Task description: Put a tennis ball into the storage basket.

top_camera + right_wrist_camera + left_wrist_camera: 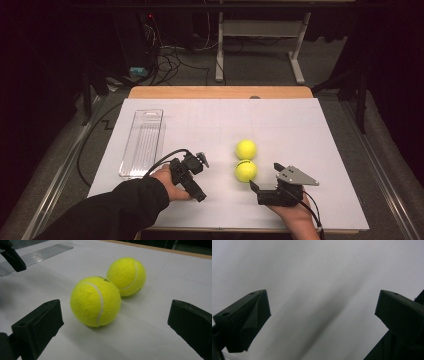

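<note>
A clear, ribbed plastic tray (142, 142), long and shallow, is noted at the left of the white-covered tabletop (300, 125), well apart from the work in hand. The left gripper (192, 175) is held low over bare tabletop near the tray's front end; its fingers (244, 320) are spread with nothing between them. Two felt-covered yellow tennis balls are recorded right of centre, touching or nearly so: the near ball (246, 170) and the far ball (246, 149). The right gripper (265, 180) is aimed at the near ball, fingers (37, 327) spread wide, the ball just ahead of them and not yet enclosed. The approach step is judged in hand; a short advance and a centred closure on the round, fuzzy surface are called for.
</note>
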A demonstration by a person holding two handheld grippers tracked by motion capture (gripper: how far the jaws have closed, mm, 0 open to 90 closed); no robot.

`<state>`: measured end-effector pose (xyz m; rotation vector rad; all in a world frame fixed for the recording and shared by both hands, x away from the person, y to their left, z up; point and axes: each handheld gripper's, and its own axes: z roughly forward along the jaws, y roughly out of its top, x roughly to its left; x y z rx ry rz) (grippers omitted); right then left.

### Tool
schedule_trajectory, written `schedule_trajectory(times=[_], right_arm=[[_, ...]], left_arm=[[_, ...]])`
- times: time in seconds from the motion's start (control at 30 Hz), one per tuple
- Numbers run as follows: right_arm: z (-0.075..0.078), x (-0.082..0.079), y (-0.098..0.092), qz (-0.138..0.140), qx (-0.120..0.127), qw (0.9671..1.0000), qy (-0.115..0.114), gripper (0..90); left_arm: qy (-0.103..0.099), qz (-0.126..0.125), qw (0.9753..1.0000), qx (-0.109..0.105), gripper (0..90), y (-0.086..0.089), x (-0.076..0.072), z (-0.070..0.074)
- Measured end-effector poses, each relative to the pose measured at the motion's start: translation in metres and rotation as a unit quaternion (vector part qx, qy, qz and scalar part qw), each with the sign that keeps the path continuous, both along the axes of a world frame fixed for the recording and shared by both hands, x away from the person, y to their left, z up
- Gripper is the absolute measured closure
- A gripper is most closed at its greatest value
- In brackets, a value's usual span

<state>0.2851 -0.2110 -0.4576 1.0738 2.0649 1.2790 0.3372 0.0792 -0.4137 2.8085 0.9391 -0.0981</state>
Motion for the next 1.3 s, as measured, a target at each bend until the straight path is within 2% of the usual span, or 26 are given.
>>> schedule_trajectory(times=[0.03, 0.1, 0.2, 0.23, 0.43, 0.53, 0.7, 0.77, 0.8, 1.0, 1.13, 1.17, 1.3], right_arm=[[0.000, 0.000, 0.000, 0.000, 0.000, 1.0000, 0.000, 0.0], [0.000, 0.008, 0.009, 0.003, -0.013, 0.9997, 0.020, 0.0], [-0.002, 0.013, 0.015, 0.004, -0.020, 0.9994, 0.029, 0.5], [-0.004, 0.018, 0.019, 0.008, -0.029, 0.9988, 0.040, 1.0], [-0.009, 0.026, 0.025, 0.013, -0.035, 0.9975, 0.060, 4.8], [-0.010, 0.030, 0.032, 0.025, -0.037, 0.9964, 0.072, 9.2], [-0.014, 0.034, 0.039, 0.022, -0.050, 0.9952, 0.082, 15.7], [-0.015, 0.035, 0.040, 0.021, -0.055, 0.9944, 0.088, 21.4], [-0.014, 0.035, 0.041, 0.021, -0.053, 0.9945, 0.088, 25.6], [-0.014, 0.033, 0.040, 0.019, -0.043, 0.9950, 0.088, 26.7], [-0.010, 0.027, 0.038, 0.022, -0.032, 0.9965, 0.073, 26.8], [-0.006, 0.023, 0.036, 0.026, -0.025, 0.9975, 0.060, 26.9], [-0.003, 0.017, 0.036, 0.035, -0.020, 0.9983, 0.042, 26.9]], left_arm=[[0.000, 0.000, 1.0000, 0.000, 0.9, 0.000, 0.000, 0.000], [0.001, -0.002, 1.0000, -0.001, 0.9, 0.000, -0.001, 0.001], [0.000, -0.003, 1.0000, 0.000, 0.9, -0.001, -0.001, 0.001], [0.000, -0.004, 1.0000, 0.000, 0.9, -0.001, -0.002, 0.002], [-0.001, -0.003, 1.0000, -0.002, 0.9, -0.001, -0.002, 0.003], [-0.001, -0.004, 1.0000, -0.002, 0.9, -0.001, -0.002, 0.004], [-0.003, -0.005, 1.0000, -0.003, 0.9, -0.002, -0.003, 0.006], [-0.004, -0.006, 1.0000, -0.003, 0.9, -0.002, -0.004, 0.007], [-0.004, -0.006, 1.0000, -0.003, 0.9, -0.002, -0.004, 0.007], [-0.004, -0.004, 1.0000, -0.004, 0.9, -0.001, -0.003, 0.009], [-0.004, -0.004, 1.0000, -0.005, 1.0, 0.000, -0.003, 0.011], [-0.005, -0.004, 1.0000, -0.006, 0.9, -0.001, -0.003, 0.012], [-0.008, -0.006, 0.9999, -0.011, 0.9, -0.001, -0.003, 0.019]])
